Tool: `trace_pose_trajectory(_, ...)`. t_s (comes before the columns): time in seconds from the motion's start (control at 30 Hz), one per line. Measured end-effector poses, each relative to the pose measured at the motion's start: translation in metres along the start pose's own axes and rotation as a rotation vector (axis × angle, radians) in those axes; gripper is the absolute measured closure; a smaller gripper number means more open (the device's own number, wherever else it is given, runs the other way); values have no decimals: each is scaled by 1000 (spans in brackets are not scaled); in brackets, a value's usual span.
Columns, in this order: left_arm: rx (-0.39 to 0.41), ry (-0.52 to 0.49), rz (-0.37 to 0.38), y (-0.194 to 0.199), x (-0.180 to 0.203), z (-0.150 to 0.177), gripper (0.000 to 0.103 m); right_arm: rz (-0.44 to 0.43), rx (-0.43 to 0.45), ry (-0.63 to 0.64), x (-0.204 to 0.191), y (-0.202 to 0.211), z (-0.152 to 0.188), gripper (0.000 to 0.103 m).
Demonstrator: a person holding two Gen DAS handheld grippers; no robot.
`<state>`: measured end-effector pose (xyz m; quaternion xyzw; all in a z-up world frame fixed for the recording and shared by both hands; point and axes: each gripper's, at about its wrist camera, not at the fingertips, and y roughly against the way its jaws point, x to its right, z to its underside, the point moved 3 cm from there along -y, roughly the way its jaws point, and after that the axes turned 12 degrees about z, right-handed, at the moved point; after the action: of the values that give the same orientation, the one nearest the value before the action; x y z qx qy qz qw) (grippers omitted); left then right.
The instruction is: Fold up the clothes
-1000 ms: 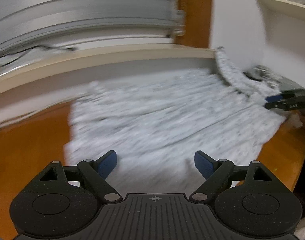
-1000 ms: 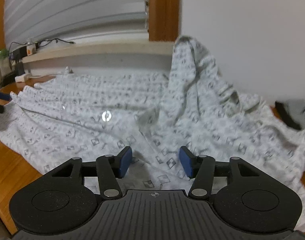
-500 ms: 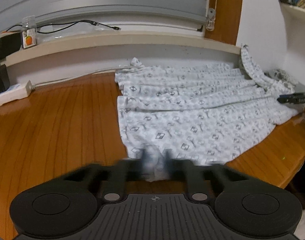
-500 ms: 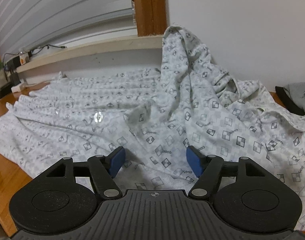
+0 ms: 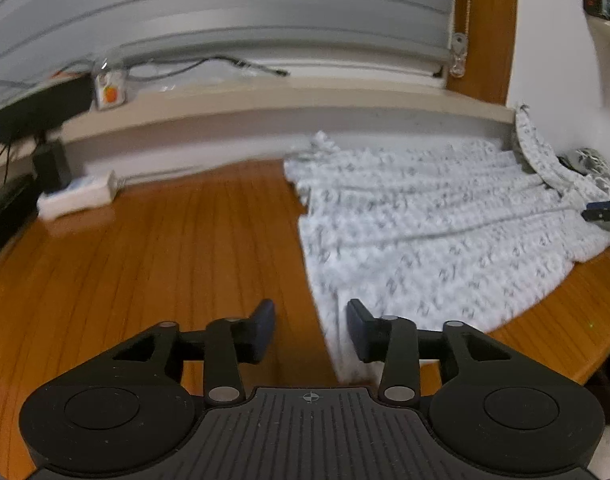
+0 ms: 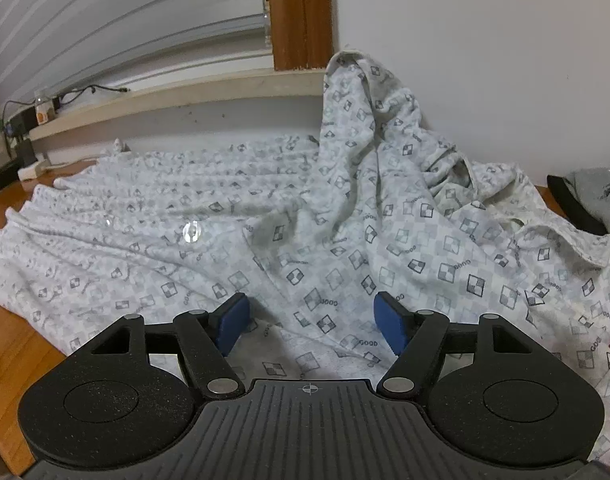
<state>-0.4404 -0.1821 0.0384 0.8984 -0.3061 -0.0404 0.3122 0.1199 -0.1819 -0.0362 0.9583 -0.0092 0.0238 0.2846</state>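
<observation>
A white garment (image 5: 445,240) printed with grey checked squares lies spread on the wooden table (image 5: 145,260). One part is draped up against the wall (image 6: 357,92). My left gripper (image 5: 311,324) hovers at the garment's near left edge. Its jaws are opening, and the cloth's edge lies in the gap without either pad pressing on it. My right gripper (image 6: 311,316) stands open low over the garment (image 6: 345,240), with the cloth flat beneath its blue pads. The right gripper's tips (image 5: 603,213) also show at the far right of the left wrist view.
A white power strip (image 5: 79,198) and black adapters (image 5: 51,164) sit at the table's back left under the window sill, where a small jar (image 5: 110,88) stands. A dark grey cloth (image 6: 593,196) lies at the right by the wall. Bare wood stretches left of the garment.
Half a second ago the left gripper was shut on the garment's near corner; its jaws now stand apart and the cloth lies loose. The right jaws widened slightly a second ago.
</observation>
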Motion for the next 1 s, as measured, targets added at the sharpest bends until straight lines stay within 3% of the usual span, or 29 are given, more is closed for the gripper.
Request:
trace_pose_trajectory(0.1, -19, -74, 11, -17, 11, -13, 59, -3, 0, -6, 1, 0, 0, 34)
trace_pose_trajectory(0.23, -54, -182, 24, -54, 22, -33, 45, -4, 1, -14, 2, 1, 0, 34)
trace_pose_trajectory(0.43, -134, -310, 102, -98, 28, -45, 47, -4, 3, -23, 3, 1, 0, 33)
trace_pose_trajectory(0.47, -148, -327, 112, -104, 27, -45, 50, -4, 3, -24, 3, 1, 0, 33)
trace_pose_trajectory(0.5, -149, -337, 121, -107, 28, -46, 62, -5, 3, -26, 3, 1, 0, 33)
trace_pose_trajectory(0.53, -150, -325, 128, -109, 26, -49, 86, -6, 3, -27, 4, 1, 0, 33)
trace_pose_trajectory(0.57, -154, -305, 136, -111, 22, -52, 94, -6, 3, -28, 4, 1, 0, 33)
trace_pose_trajectory(0.6, -146, -274, 133, -111, 18, -57, 99, -6, 3, -29, 4, 1, 0, 33)
trace_pose_trajectory(0.7, -75, -184, 42, -108, 4, -70, 99, -3, 3, -27, 3, 1, -1, 33)
trace_pose_trajectory(0.77, -82, -172, -14, -113, -1, -71, 93, -1, 3, -25, 3, 1, -1, 33)
trace_pose_trajectory(0.83, -78, -163, -2, -112, -1, -68, 84, 2, 5, -26, 3, 2, -1, 33)
trace_pose_trajectory(0.9, -54, -168, -4, -107, 3, -67, 57, 12, 16, -28, 3, 3, -1, 33)
trace_pose_trajectory(0.97, -20, -177, 8, -100, 10, -65, 43, 27, 34, -32, 3, 6, -1, 34)
trace_pose_trajectory(1.0, -9, -177, 27, -98, 14, -66, 41, 25, 44, -19, 2, 7, -2, 36)
